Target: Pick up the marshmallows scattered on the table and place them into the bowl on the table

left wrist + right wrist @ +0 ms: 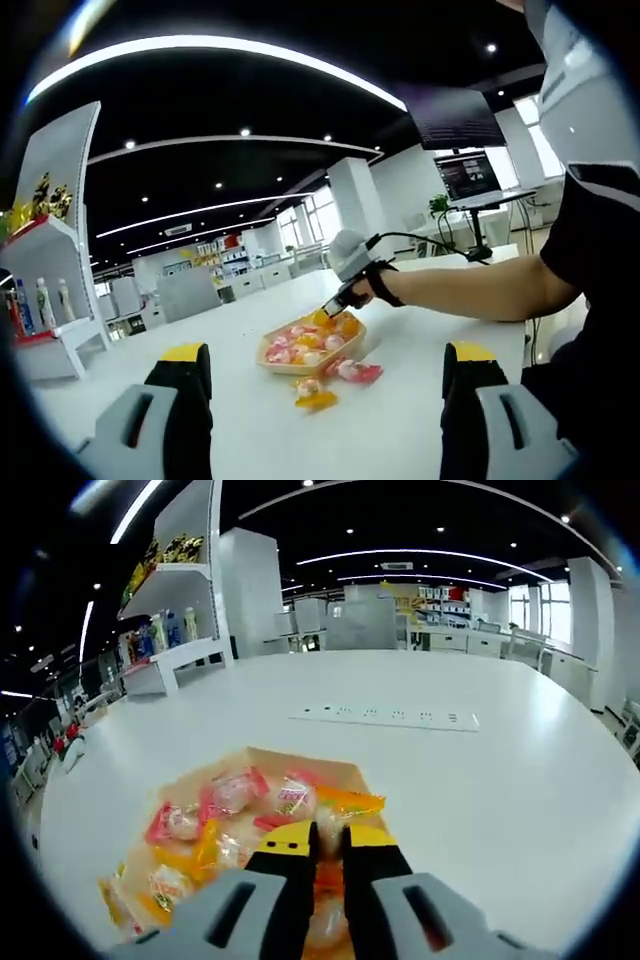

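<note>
Right gripper (pixel 328 852): my fingers pinched on a wrapped marshmallow (pixel 330 880) over the bowl (pixel 262 757). Left gripper (pixel 325 375): fingers spread, empty. Risk: an off-centre release drops it onto the table (pixel 500 780).

A shallow tan bowl (pixel 311 352) sits flat on the white tabletop (pixel 400 410), heaped with marshmallows (pixel 305 342) in pink, orange and yellow wrappers. Two loose wrapped ones lie just outside its rim: a pink one (pixel 356 371) at four o'clock, a yellow one (pixel 314 396) at six o'clock.
</note>
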Demonstrator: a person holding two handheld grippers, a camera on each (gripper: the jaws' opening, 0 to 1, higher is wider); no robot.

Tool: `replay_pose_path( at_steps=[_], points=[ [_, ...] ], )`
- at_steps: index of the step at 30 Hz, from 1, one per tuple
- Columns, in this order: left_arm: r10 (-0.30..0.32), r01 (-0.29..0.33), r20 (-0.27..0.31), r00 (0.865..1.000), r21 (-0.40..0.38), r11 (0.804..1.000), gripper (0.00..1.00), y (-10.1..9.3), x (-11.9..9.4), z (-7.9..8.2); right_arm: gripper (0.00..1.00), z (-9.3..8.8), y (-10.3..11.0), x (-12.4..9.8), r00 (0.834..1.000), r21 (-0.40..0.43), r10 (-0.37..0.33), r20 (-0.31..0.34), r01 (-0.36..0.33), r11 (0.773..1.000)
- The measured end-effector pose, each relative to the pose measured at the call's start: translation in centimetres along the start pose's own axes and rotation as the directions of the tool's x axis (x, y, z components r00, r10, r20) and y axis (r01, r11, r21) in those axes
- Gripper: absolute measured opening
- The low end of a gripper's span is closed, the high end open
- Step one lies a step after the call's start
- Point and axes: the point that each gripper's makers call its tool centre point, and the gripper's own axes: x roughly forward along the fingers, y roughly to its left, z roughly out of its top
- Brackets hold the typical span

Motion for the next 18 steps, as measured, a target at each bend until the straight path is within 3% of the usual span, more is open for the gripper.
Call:
replay_pose_path(
  at_steps=[5,11,18],
  points=[
    [0.001,-0.001,-0.009,1.000,0.002,1.000,0.95,0.1,0.1,-0.1,0.09,0.2,-0.2,0.0,1.000,-0.039,-0.016,0.014,0.017,0.999],
    [0.004,-0.004,-0.013,1.000,-0.002,1.000,0.95,0.0,0.2,-0.4,0.09,0.8,-0.4,0.4,0.999,-0.008,0.012,0.038,-0.012,1.000],
    [-0.001,0.001,-0.028,1.000,-0.005,1.000,0.95,-0.2,0.3,-0.8,0.09,0.8,-0.7,1.2,1.000,-0.051,0.014,0.027,-0.013,0.999]
  ],
)
